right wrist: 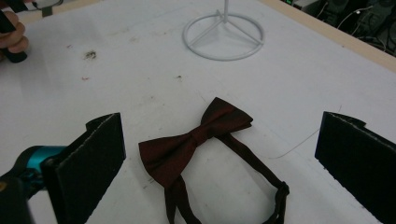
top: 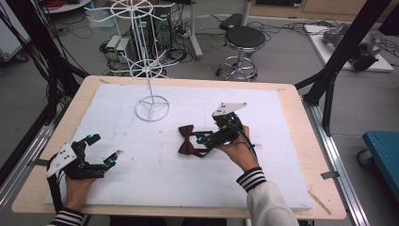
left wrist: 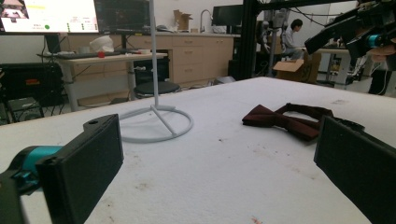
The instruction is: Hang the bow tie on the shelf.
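Right gripper [top: 205, 139], jaws spread, hovered over the bow tie [right wrist: 196, 137]; left gripper [top: 101, 150] rested agape near the stand [top: 151, 107].

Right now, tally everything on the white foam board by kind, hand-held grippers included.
Dark red fabric bow tie with strap: 1
White wire display stand with ring base: 1
Black hand-held gripper: 2, left and right, both open
Total: 4
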`<state>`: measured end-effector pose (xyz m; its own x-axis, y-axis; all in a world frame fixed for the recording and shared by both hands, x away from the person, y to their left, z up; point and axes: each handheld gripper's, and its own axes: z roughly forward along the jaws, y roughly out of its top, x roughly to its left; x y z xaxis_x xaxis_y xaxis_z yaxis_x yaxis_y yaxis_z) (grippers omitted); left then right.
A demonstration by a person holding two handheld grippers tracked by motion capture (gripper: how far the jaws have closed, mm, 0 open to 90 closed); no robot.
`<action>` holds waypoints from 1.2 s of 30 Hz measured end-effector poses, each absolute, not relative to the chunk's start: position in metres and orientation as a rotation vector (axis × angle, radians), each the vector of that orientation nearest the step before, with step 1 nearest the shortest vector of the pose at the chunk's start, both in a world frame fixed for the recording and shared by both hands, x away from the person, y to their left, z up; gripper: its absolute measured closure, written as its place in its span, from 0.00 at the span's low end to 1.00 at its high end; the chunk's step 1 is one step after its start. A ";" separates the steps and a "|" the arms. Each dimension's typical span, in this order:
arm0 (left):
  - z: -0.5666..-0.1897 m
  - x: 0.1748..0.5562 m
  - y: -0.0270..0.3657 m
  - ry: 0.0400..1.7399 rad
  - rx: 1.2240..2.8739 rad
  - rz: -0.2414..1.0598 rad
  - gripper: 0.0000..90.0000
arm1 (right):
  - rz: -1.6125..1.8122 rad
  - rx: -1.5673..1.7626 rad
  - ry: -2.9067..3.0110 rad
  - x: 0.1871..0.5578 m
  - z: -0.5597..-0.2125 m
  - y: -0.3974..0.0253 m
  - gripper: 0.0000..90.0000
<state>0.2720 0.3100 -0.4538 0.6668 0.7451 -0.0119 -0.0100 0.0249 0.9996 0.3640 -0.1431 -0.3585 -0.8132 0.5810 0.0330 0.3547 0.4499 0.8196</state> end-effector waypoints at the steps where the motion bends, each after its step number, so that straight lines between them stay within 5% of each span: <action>1: -0.454 0.272 0.310 0.656 1.443 0.653 0.02 | 1.286 0.810 2.458 0.365 -0.359 -0.140 0.01; 14: -0.454 0.272 0.310 0.659 1.441 0.657 0.02 | 1.151 0.824 2.593 0.377 -0.378 -0.116 0.01; 36: -0.454 0.272 0.310 0.662 1.441 0.661 0.02 | 0.961 0.882 2.721 0.386 -0.405 -0.089 0.18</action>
